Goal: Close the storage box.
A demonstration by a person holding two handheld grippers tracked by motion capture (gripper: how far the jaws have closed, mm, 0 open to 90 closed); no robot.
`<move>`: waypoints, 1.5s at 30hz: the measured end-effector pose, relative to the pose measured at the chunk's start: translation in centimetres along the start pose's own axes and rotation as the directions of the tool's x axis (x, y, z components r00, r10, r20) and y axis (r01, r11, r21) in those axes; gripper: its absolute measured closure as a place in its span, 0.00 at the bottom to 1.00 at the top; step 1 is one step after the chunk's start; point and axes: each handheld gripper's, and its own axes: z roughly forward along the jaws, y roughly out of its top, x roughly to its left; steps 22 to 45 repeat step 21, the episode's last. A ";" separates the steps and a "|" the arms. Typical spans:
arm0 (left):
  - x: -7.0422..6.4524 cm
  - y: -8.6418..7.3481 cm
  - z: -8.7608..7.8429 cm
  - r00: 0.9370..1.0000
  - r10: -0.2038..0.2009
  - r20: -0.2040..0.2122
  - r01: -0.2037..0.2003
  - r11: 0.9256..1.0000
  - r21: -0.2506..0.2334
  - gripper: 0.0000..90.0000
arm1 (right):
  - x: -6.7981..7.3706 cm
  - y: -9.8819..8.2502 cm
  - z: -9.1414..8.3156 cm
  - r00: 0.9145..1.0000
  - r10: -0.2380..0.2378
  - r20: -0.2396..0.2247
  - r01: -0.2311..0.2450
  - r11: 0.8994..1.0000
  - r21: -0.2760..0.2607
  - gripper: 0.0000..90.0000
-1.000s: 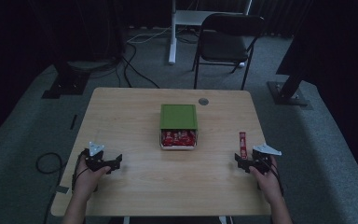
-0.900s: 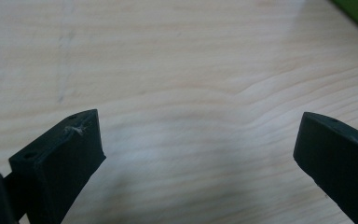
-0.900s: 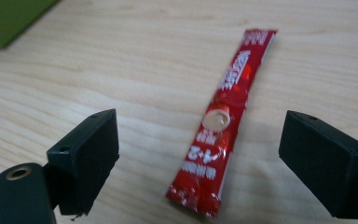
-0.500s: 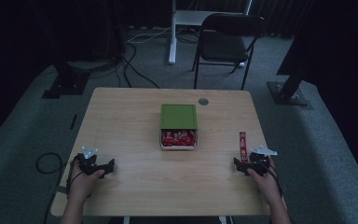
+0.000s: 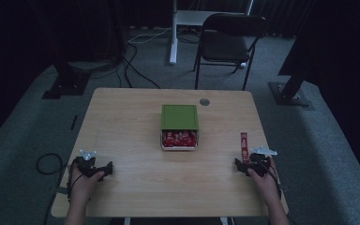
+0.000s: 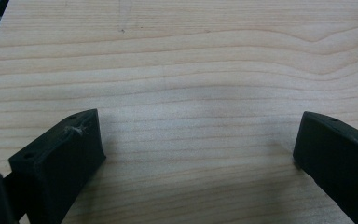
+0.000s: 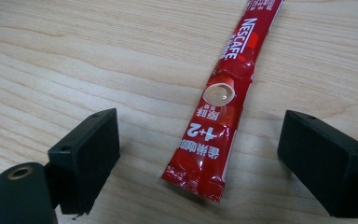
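A red Nescafe coffee stick [image 7: 220, 100] lies flat on the wooden table [image 5: 136, 183] near its right edge; in the high view the stick [image 5: 244, 143] sits just ahead of my right hand. My right gripper [image 7: 198, 151] is open, with one jaw on each side of the stick's near end and not touching it; the high view has this gripper [image 5: 249, 162] low over the table. My left gripper [image 6: 198, 140] is open over bare wood, at the near left of the table in the high view [image 5: 95, 165].
A small box with a green lid [image 5: 179, 116] slid back stands mid-table, with several red sticks [image 5: 179, 139] showing in its open front. A round grommet [image 5: 205, 101] sits behind it. A folding chair [image 5: 229, 44] and stand bases are on the floor beyond.
My left gripper has drawn back toward the near left edge of the table. My right gripper has drawn back slightly and stays at the stick's near end.
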 end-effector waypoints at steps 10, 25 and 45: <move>-0.4 0.0 0.0 0.998 -0.044 -0.040 0.044 0.999 -0.003 0.02 | 0.0 0.0 0.0 1.000 0.001 0.000 -0.001 1.000 0.000 0.13; -0.9 0.3 0.3 0.992 -0.092 -0.084 0.092 0.996 -0.007 0.02 | 0.0 0.0 0.0 1.000 0.001 -0.001 -0.001 1.000 0.000 0.13; -0.9 0.3 0.3 0.992 -0.092 -0.084 0.092 0.996 -0.007 0.02 | 0.0 0.0 0.0 1.000 0.001 -0.001 -0.001 1.000 0.000 0.13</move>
